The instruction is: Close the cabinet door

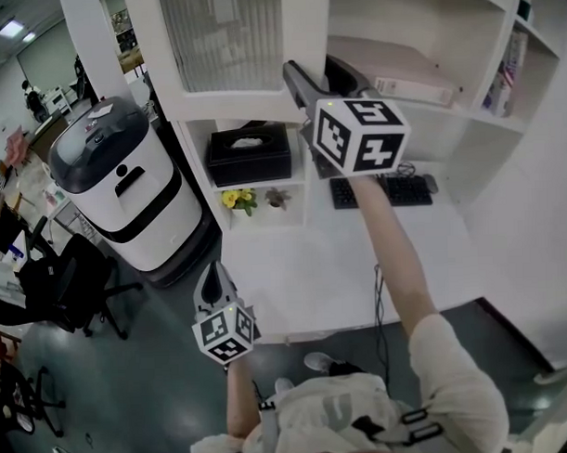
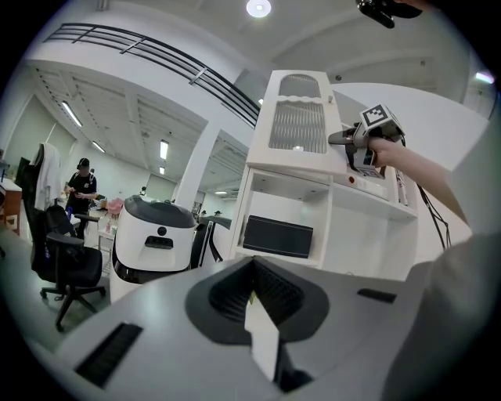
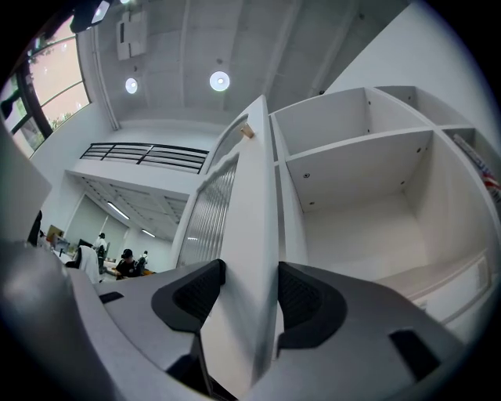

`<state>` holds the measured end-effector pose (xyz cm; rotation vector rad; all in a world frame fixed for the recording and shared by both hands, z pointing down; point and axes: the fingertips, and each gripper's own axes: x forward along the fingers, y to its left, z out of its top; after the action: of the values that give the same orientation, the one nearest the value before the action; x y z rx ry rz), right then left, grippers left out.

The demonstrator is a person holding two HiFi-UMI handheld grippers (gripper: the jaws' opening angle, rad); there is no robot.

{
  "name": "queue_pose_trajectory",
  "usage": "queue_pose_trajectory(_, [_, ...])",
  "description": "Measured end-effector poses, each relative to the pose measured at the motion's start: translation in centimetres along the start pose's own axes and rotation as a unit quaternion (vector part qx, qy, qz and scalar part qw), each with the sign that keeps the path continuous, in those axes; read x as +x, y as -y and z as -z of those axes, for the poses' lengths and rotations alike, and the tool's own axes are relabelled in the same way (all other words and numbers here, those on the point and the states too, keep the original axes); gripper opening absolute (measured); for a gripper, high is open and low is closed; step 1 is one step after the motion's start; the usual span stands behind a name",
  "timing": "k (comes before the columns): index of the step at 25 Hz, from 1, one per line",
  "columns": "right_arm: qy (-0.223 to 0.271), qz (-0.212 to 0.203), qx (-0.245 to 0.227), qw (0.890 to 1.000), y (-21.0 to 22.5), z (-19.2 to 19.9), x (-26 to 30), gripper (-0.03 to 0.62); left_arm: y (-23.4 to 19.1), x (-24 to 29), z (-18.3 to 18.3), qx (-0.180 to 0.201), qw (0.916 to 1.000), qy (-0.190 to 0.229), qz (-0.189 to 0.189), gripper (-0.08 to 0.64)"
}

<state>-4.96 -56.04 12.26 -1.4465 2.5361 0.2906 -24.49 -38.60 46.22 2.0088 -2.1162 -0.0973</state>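
Note:
The white cabinet door (image 1: 231, 46) with its ribbed glass panel stands swung out from the open shelf cabinet (image 1: 426, 39). My right gripper (image 1: 315, 73) is raised to the door's free edge. In the right gripper view the door edge (image 3: 254, 235) runs between the jaws of the right gripper (image 3: 250, 294); the pads sit close on both sides, with a thin gap on the right. From the left gripper view the door (image 2: 297, 125) and the right gripper (image 2: 344, 139) show above. My left gripper (image 1: 214, 274) hangs low and holds nothing; its jaws (image 2: 254, 294) are together.
A white desk (image 1: 303, 267) lies below the cabinet with a keyboard (image 1: 380, 192). A black box (image 1: 248, 155) and yellow flowers (image 1: 234, 198) sit in the lower shelves. A white wheeled machine (image 1: 124, 180) and a black office chair (image 1: 67, 280) stand to the left.

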Motion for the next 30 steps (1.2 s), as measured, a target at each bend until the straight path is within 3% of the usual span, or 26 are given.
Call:
queue_pose_trajectory(5, [0.009,0.011,-0.021,1.000,0.3,-0.1,0.1,0.210,0.4,0.4,0.0,0.006,1.0000,-0.002,0.001,0.005])
queue_pose_trajectory(10, [0.029,0.056,-0.074,0.995,0.4,-0.4,-0.1,0.216,0.8,0.5,0.0,0.016,0.9998,-0.007,0.003,0.005])
queue_pose_trajectory(20, [0.022,0.073,-0.068,0.995,1.1,0.0,0.7,0.216,1.3,1.1,0.6,0.015,0.9997,-0.014,0.009,0.005])
queue_pose_trajectory(25, [0.033,0.107,-0.109,0.988,0.7,-0.1,0.1,0.218,1.2,1.2,0.7,0.013,0.9998,-0.015,0.010,0.005])
queue_pose_trajectory(30, [0.027,0.117,-0.118,0.986,0.3,0.2,-0.1,0.216,0.7,0.9,0.9,0.012,0.9997,-0.017,0.009,0.005])
